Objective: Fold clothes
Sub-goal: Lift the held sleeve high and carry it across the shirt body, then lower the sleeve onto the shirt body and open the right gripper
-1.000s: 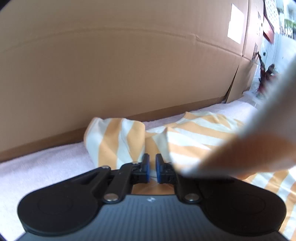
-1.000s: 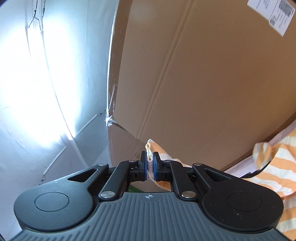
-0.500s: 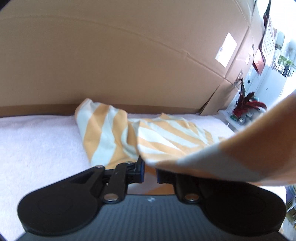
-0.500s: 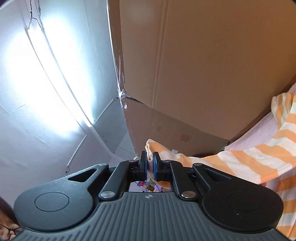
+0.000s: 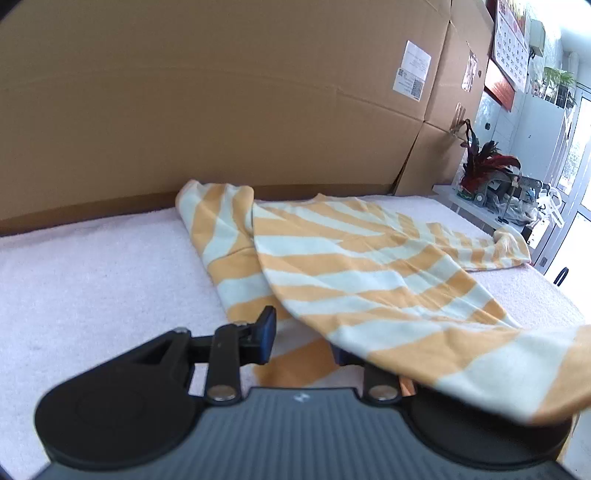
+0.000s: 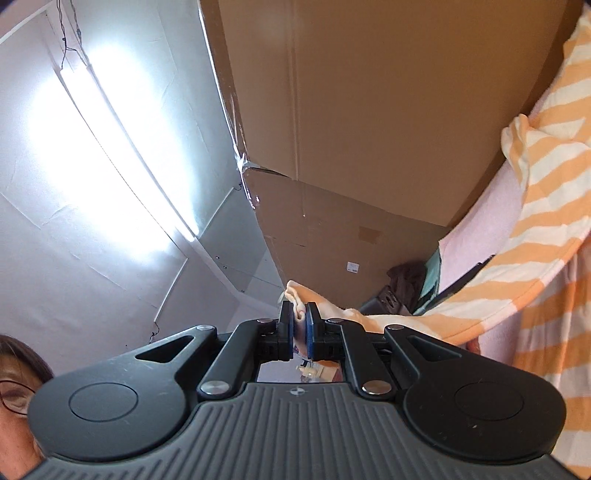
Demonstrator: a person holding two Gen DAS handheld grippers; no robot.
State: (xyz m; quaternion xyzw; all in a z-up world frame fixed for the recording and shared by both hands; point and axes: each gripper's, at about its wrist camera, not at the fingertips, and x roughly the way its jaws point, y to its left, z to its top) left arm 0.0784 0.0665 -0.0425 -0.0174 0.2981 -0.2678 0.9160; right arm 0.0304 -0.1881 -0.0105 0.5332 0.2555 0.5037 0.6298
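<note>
The striped shirt (image 5: 354,258), orange and pale, lies across the middle of the left wrist view on a pink towel (image 5: 92,280), spreading from the centre toward the right edge. One fold of it comes forward to the lower right of the frame and drapes over the right side of the left gripper (image 5: 303,339). That gripper's left finger stands clear with a wide gap beside it; the other finger is hidden under the cloth, so the jaws look spread, with nothing pinched between them.

In the right wrist view, the right gripper (image 6: 298,325) sits at lower centre, its jaws pressed together on an edge of the shirt (image 6: 546,192), which runs away to the right edge and upward.

Behind the towel stands a cardboard box (image 5: 221,99), filling the upper half. A calendar (image 5: 508,33) hangs at upper right, with a red plant (image 5: 484,162) below it.
</note>
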